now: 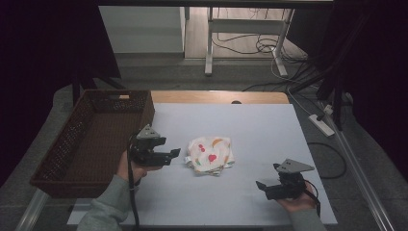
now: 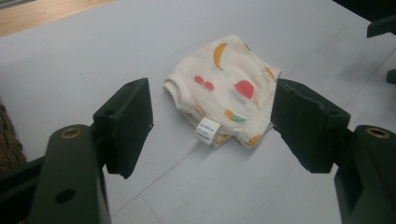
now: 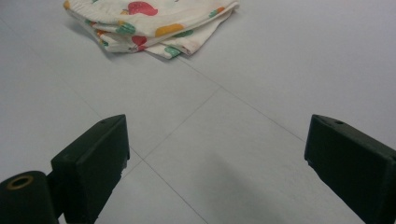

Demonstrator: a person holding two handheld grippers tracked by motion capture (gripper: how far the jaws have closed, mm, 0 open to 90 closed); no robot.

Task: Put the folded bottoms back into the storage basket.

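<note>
Folded cloth [image 1: 210, 155], cream with fruit prints, lies flat near the middle of the pale surface [image 1: 260, 130], white label [image 2: 207, 129] facing the left tool [image 1: 174, 155]. That left tool sits just beside the cloth's left edge, jaws spread wide and framing it in the left gripper view, nothing between the pads. Right tool [image 1: 260, 186] hangs low near the front right of the surface, well apart from the cloth, jaws wide too, gripping nothing. Brown wicker basket [image 1: 77, 144] stands at the left edge.
</note>
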